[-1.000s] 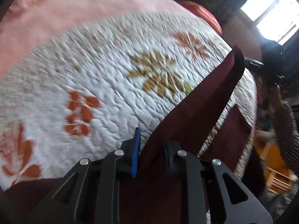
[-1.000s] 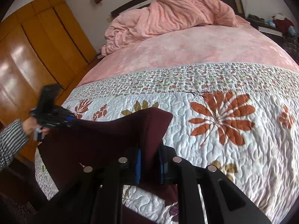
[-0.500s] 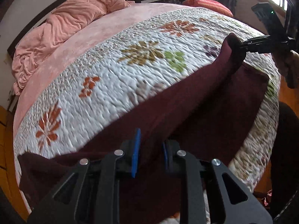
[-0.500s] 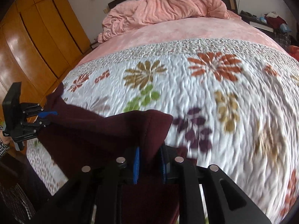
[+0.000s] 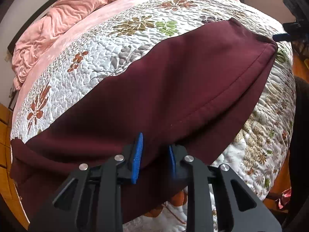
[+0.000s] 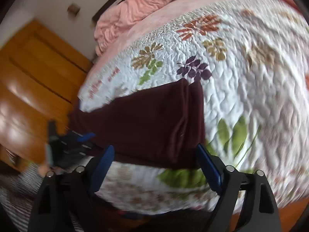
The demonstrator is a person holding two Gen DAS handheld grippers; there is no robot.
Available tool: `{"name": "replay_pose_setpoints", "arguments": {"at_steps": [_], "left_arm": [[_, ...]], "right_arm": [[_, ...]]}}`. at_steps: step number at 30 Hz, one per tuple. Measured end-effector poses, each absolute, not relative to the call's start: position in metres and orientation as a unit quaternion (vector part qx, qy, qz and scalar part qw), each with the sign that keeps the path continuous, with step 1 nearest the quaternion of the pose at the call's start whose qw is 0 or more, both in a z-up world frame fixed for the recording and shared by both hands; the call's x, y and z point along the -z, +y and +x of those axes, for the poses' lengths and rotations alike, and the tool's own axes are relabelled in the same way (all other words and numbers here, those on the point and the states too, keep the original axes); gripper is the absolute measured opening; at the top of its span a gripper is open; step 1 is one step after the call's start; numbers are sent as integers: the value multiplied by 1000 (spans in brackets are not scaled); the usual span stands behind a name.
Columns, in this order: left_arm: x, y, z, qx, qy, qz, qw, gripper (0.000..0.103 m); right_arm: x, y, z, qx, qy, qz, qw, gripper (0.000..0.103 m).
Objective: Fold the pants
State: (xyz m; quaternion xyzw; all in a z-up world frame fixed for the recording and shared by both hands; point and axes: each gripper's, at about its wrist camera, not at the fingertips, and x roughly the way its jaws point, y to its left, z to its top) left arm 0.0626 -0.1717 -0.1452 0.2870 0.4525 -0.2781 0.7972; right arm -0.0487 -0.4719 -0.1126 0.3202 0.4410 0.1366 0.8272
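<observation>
Dark maroon pants (image 5: 173, 81) lie folded lengthwise across the floral quilt (image 5: 92, 58). My left gripper (image 5: 155, 152) has one end of the cloth between its blue pads, and its jaws are starting to open. In the right wrist view the pants (image 6: 150, 123) rest flat, their near edge between the spread fingers of my right gripper (image 6: 154, 147). That gripper's jaws are opening wide and the pads do not touch the cloth. The right gripper (image 5: 289, 32) shows at the far end of the pants. The left gripper (image 6: 63, 143) shows at the other end.
A crumpled pink blanket (image 5: 67, 19) is heaped at the head of the bed. A wooden wardrobe (image 6: 34, 77) stands beside the bed. A striped sleeve (image 6: 17, 185) shows behind the left gripper. The quilt's edge (image 5: 270, 154) drops off near the pants.
The pants, stretched in the air between both grippers, came down onto the quilt. The right gripper let go and spread wide. The left pads have parted slightly.
</observation>
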Motion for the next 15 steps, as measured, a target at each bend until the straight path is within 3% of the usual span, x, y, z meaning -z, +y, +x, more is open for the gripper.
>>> {"name": "replay_pose_setpoints", "arguments": {"at_steps": [8, 12, 14, 15], "left_arm": [[144, -173, 64, 274, 457, 280, 799, 25], [144, -170, 68, 269, 465, 258, 803, 25], [145, -170, 70, 267, 470, 249, 804, 26], [144, -169, 71, 266, 473, 244, 804, 26]], "right_arm": [[116, -464, -26, -93, 471, 281, 831, 85], [129, -452, -11, -67, 506, 221, 831, 70], [131, -447, -7, -55, 514, 194, 834, 58], [130, -445, -7, -53, 516, 179, 836, 38]]}}
